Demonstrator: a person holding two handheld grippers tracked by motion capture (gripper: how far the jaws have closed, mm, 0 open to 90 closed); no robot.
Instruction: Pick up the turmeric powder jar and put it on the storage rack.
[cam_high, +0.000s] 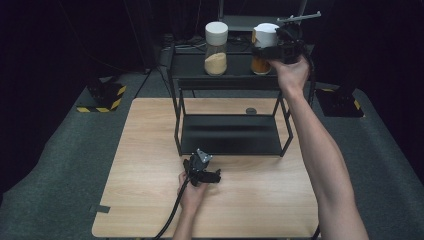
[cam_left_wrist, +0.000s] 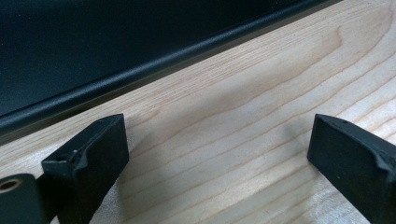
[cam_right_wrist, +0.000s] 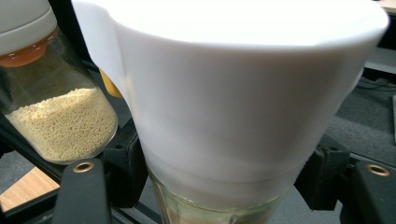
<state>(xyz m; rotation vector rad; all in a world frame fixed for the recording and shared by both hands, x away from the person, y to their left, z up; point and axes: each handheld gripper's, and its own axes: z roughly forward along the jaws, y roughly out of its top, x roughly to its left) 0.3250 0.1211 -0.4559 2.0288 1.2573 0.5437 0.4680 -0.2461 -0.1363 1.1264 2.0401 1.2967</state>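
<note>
The right gripper (cam_high: 280, 50) clamps the orange jar (cam_high: 262, 50) at the top shelf's (cam_high: 235, 75) edge, just beside the pale jar (cam_high: 216, 48). The left gripper (cam_high: 202, 170) rests wide open and empty on the table (cam_high: 150, 150) beside the rack's lower edge.

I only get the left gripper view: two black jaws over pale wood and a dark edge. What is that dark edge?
Observer: It is the lower tray of a black two-tier rack standing on the wooden table; the left gripper rests open just in front of it.
Operator: Is anything on that rack?
Observer: Two white-lidded glass jars stand on the top shelf: one with pale granules, one with an orange-brown filling.
Operator: And the other hand?
Observer: The right gripper is shut on the orange-brown jar, its pads pressing just under the white lid.
</note>
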